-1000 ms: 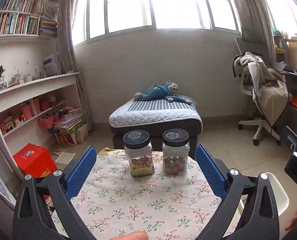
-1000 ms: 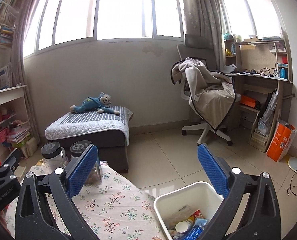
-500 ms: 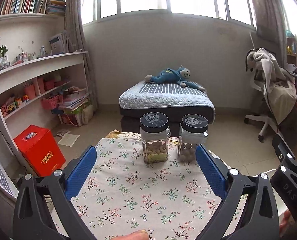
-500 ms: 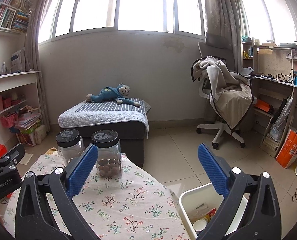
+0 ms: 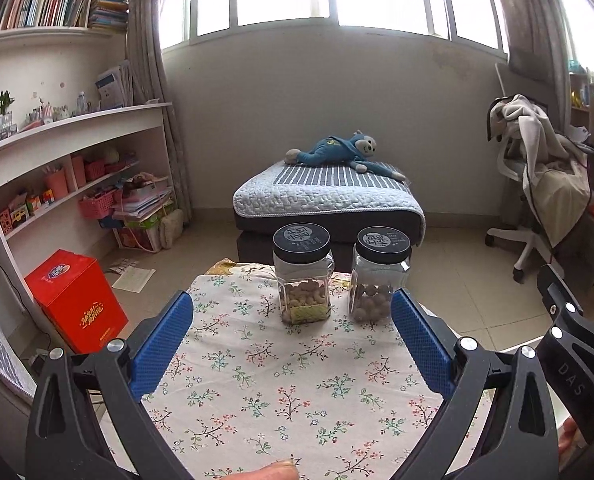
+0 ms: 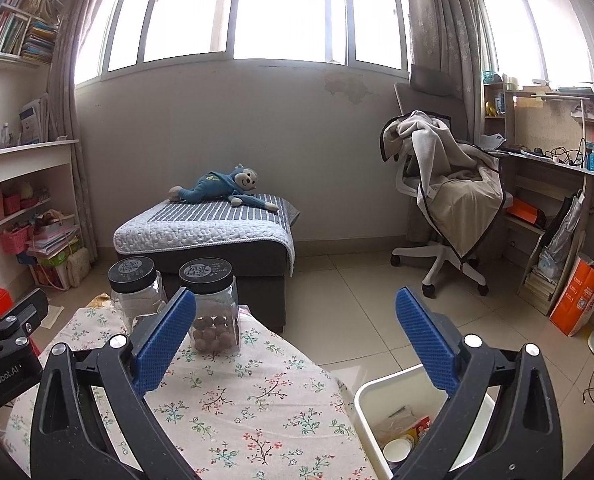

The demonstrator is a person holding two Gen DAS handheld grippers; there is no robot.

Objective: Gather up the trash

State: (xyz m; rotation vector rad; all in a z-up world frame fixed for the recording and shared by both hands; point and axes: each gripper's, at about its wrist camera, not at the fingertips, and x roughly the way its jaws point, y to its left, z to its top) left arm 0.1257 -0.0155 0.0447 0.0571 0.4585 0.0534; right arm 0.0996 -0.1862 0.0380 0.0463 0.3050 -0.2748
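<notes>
My left gripper (image 5: 293, 332) is open and empty above the floral tablecloth (image 5: 281, 384). My right gripper (image 6: 297, 336) is open and empty, over the table's right edge. A white trash bin (image 6: 367, 394) stands on the floor to the right of the table, in the right wrist view; wrappers and a paper cup (image 6: 395, 449) lie inside it. No loose trash shows on the tablecloth (image 6: 237, 400). The right gripper's body (image 5: 577, 360) shows at the right edge of the left wrist view.
Two clear jars with black lids, one of nuts (image 5: 301, 274) and one of round brown fruits (image 5: 381, 276), stand at the table's far edge. Beyond are a low padded bench with a blue plush monkey (image 5: 337, 152), a draped office chair (image 6: 449, 208), shelves and a red box (image 5: 77, 300).
Both views have swung left and lowered over the table, so the jars now sit nearer the middle. In the right wrist view the bin has slid toward the lower right. Both grippers stay open.
</notes>
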